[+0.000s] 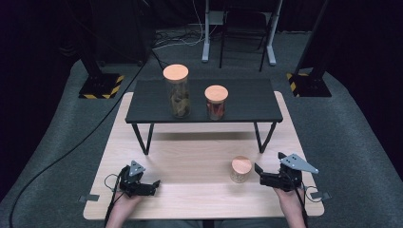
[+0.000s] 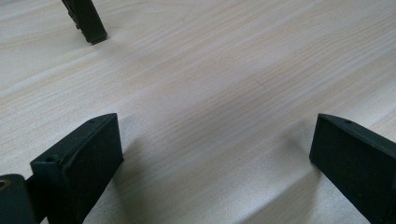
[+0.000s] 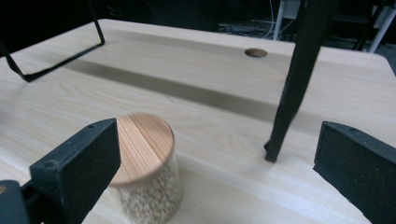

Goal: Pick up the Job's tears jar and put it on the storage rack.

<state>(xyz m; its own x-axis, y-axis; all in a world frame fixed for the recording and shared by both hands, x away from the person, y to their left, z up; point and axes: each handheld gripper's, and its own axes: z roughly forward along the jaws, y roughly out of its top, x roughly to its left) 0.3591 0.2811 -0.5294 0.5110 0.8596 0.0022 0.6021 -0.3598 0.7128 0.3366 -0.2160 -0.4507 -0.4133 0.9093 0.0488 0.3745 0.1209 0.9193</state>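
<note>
A small glass jar (image 1: pixel 241 169) with a wooden lid stands on the light wooden table (image 1: pixel 190 156), right of centre near the front. My right gripper (image 1: pixel 259 174) is open just to its right and points at it. In the right gripper view the jar (image 3: pixel 145 163), filled with pale grains, sits low beside the left jaw, and the gripper (image 3: pixel 217 133) holds nothing. My left gripper (image 1: pixel 153 185) rests at the front left, open over bare wood (image 2: pixel 215 126). A tall jar (image 1: pixel 176 90) and a shorter jar (image 1: pixel 216 102) stand on the black shelf (image 1: pixel 247 102).
The black shelf stands on thin metal legs across the back half of the table. One leg (image 3: pixel 294 84) rises close in front of the right gripper, and another leg foot (image 2: pixel 88 23) lies ahead of the left gripper. A round hole (image 3: pixel 256 52) marks the tabletop.
</note>
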